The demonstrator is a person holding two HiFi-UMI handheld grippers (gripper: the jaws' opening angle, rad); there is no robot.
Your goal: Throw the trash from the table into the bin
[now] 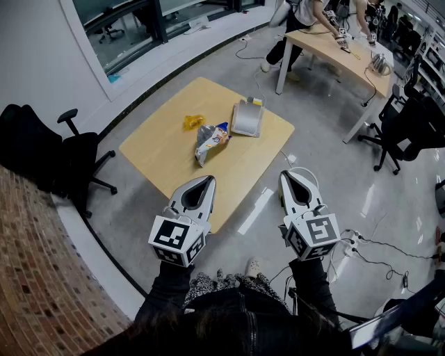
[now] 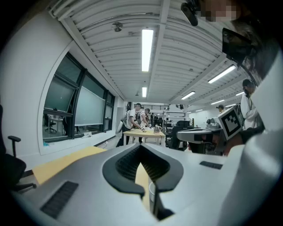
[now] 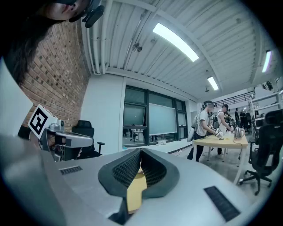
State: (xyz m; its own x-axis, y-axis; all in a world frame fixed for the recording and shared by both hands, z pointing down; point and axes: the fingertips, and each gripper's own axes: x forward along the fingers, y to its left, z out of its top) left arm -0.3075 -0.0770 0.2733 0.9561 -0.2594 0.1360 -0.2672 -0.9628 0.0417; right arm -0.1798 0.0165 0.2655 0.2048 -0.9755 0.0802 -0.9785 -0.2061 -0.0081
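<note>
Nearest, the person's dark sleeves [image 1: 170,281] run up to the two grippers, held side by side. The left gripper [image 1: 206,180] has its jaws clenched together with nothing between them; its tip shows against the near edge of the low wooden surface [image 1: 156,142]. The right gripper [image 1: 287,175] is clenched and empty too, over the grey floor [image 1: 334,188] just right of that surface's near corner.

The trash lies well apart from both grippers, towards the middle of the surface. A silver snack bag [image 1: 211,141] with blue and orange print is closest, and a crumpled yellow wrapper [image 1: 194,121] lies just beyond it to the left. To the right of these, near the far right edge, sits a small silver-grey bin [image 1: 247,118].

A black office chair [image 1: 69,156] stands left of the surface, and cables with a power strip [image 1: 351,243] lie on the floor to the right. Farther off, people [image 1: 299,21] lean over another surface [image 1: 334,45], with more black chairs [image 1: 410,132] at right.
</note>
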